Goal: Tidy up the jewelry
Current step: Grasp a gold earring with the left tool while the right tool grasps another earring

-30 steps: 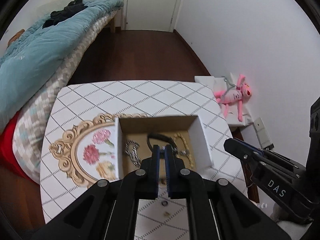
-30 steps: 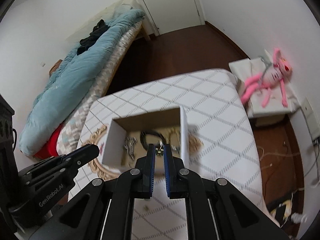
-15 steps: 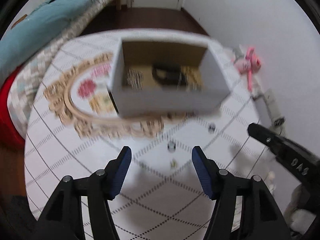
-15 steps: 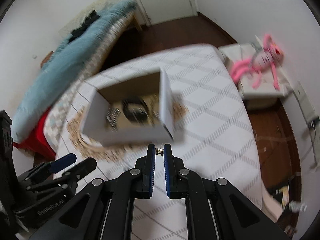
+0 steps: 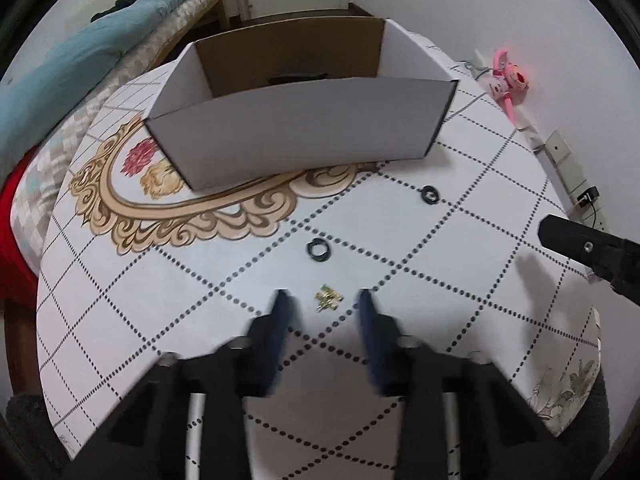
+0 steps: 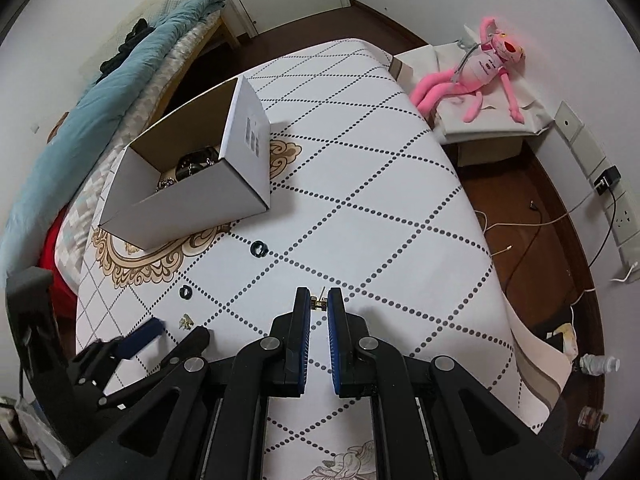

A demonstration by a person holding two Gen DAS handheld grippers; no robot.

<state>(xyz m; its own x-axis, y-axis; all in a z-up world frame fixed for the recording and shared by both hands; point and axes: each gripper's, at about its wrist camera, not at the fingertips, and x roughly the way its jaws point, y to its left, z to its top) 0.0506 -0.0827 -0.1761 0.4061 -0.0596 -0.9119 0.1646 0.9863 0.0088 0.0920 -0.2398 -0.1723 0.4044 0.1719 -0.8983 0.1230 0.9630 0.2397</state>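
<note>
A white cardboard box (image 5: 296,136) with jewelry inside stands on the patterned table; it also shows in the right wrist view (image 6: 192,200). A small gold earring (image 5: 328,298) lies on the table between the open fingers of my left gripper (image 5: 325,306), low over the table. Two black rings (image 5: 319,249) (image 5: 430,194) lie beyond it. My right gripper (image 6: 319,303) is shut on a small gold earring (image 6: 319,302) held above the table. The left gripper (image 6: 172,330) and the loose gold earring (image 6: 186,321) show at lower left there.
The table edge (image 6: 492,264) drops to a wooden floor with cables at right. A pink plush toy (image 6: 476,76) lies on a low white stand. A bed with a blue duvet (image 6: 100,92) is at left.
My left gripper opened, pulled back from the box and dropped low around the gold earring. My right gripper drew back from the box, still shut on its earring.
</note>
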